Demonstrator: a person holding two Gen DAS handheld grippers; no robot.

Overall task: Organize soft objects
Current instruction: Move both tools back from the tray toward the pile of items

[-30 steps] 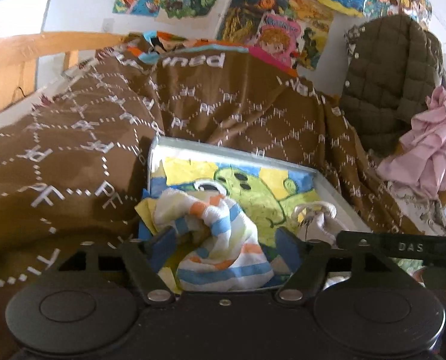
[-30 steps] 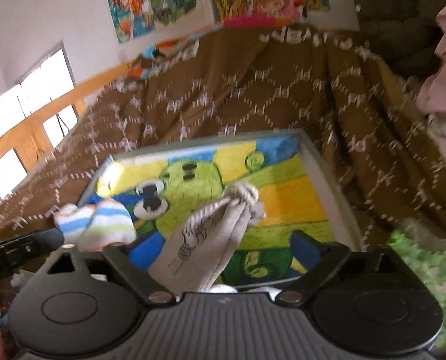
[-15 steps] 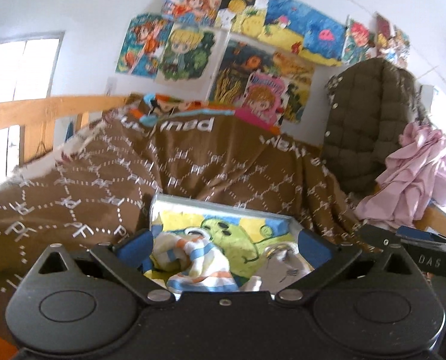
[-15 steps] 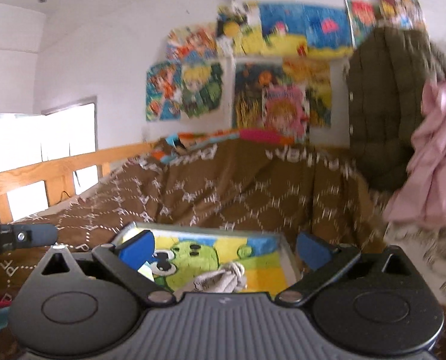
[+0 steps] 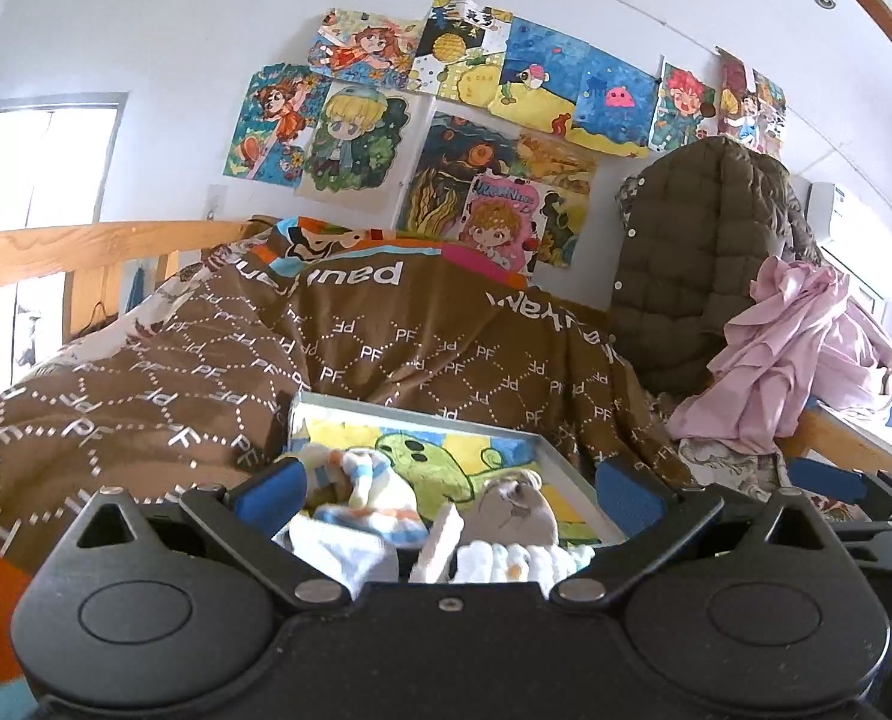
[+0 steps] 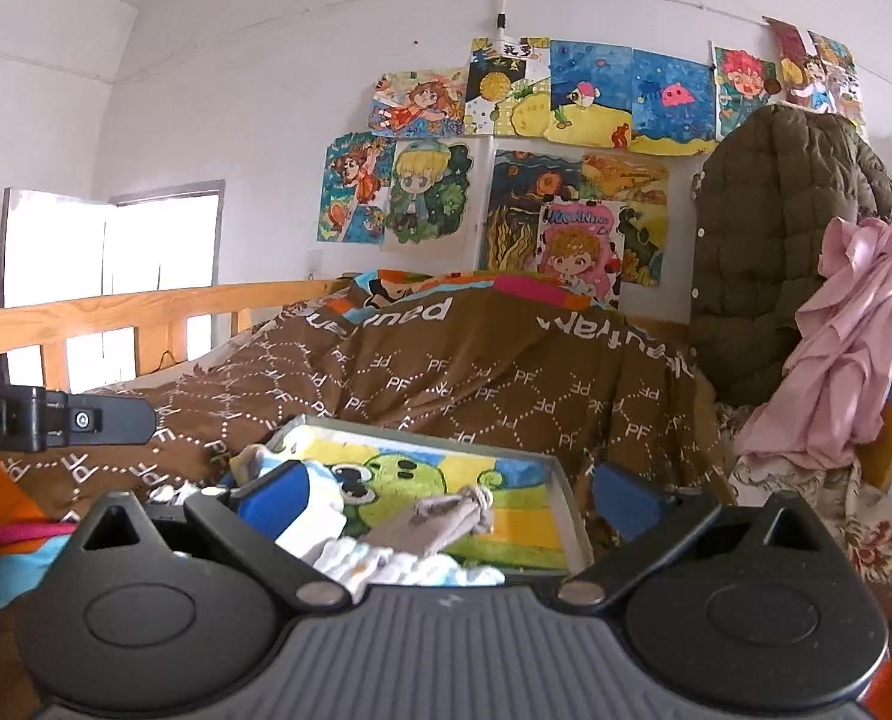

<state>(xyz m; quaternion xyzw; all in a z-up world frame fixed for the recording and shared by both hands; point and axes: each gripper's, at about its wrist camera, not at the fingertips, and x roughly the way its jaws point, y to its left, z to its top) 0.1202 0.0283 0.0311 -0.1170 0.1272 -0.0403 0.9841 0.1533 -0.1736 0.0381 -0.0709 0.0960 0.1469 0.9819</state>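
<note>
A shallow grey tray [image 5: 413,409] with a green cartoon picture lies on the bed. In it a striped sock bundle [image 5: 367,480] rests at the left and a grey sock bundle [image 5: 513,504] at the right, with white fluffy socks [image 5: 521,561] nearer me. My left gripper [image 5: 449,483] is open above and short of the tray, holding nothing. My right gripper [image 6: 452,495] is open too, and the grey sock bundle [image 6: 440,519] lies apart from its pads. The tray [image 6: 561,480] shows beyond it. The left gripper's side [image 6: 77,419] shows at the left edge.
A brown patterned quilt [image 5: 386,354] is heaped behind the tray. A wooden bed rail [image 5: 86,243] runs along the left. An olive quilted jacket [image 5: 704,252] and pink clothing [image 5: 788,354] hang at the right. Posters [image 5: 488,96] cover the wall. Orange and teal cloth [image 6: 2,540] lies low at the left.
Both grippers have drawn back and risen from the tray, and the view has tipped up to the wall. The striped and grey bundles stay in the tray. The left jaws have spread wider.
</note>
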